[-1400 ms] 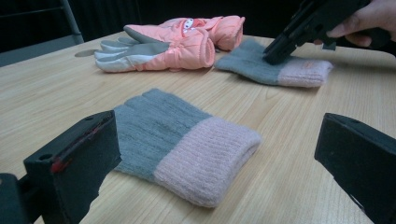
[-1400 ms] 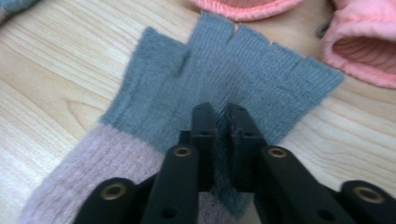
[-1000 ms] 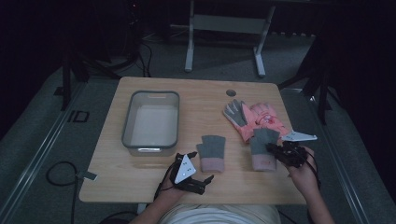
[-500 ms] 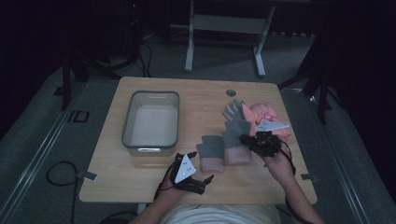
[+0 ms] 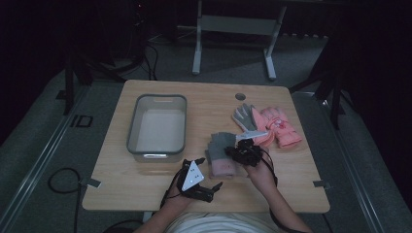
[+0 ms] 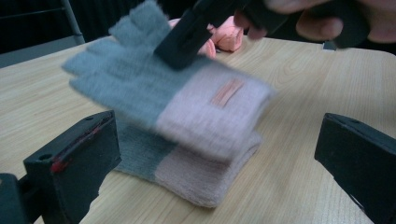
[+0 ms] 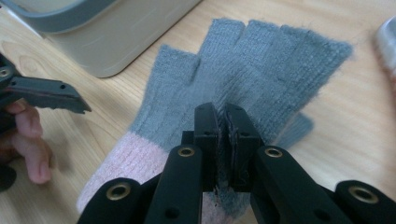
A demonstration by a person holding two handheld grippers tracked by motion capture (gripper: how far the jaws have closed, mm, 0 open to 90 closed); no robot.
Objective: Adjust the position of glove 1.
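The right gripper (image 7: 226, 140) has its jaws pressed together on the grey knit of a fingerless glove (image 7: 243, 74), pinching it just above the pink cuff so that it hangs flat over a second matching glove (image 6: 187, 172) lying on the table (image 5: 145, 189) at its near middle. Holding it by the palm seems meant to keep fingers and cuff lined up with the one below, so the pair stacks neatly. The left gripper (image 5: 204, 187) waits near the table's near edge, left of the gloves, jaws spread and holding nothing, likely ready to steady the pile. Counted: two grey-and-pink knit gloves here, one grey glove (image 5: 244, 116) and one padded pink glove (image 5: 279, 127) farther right, and one grey bin (image 5: 158, 127) to the left, standing with nothing in it
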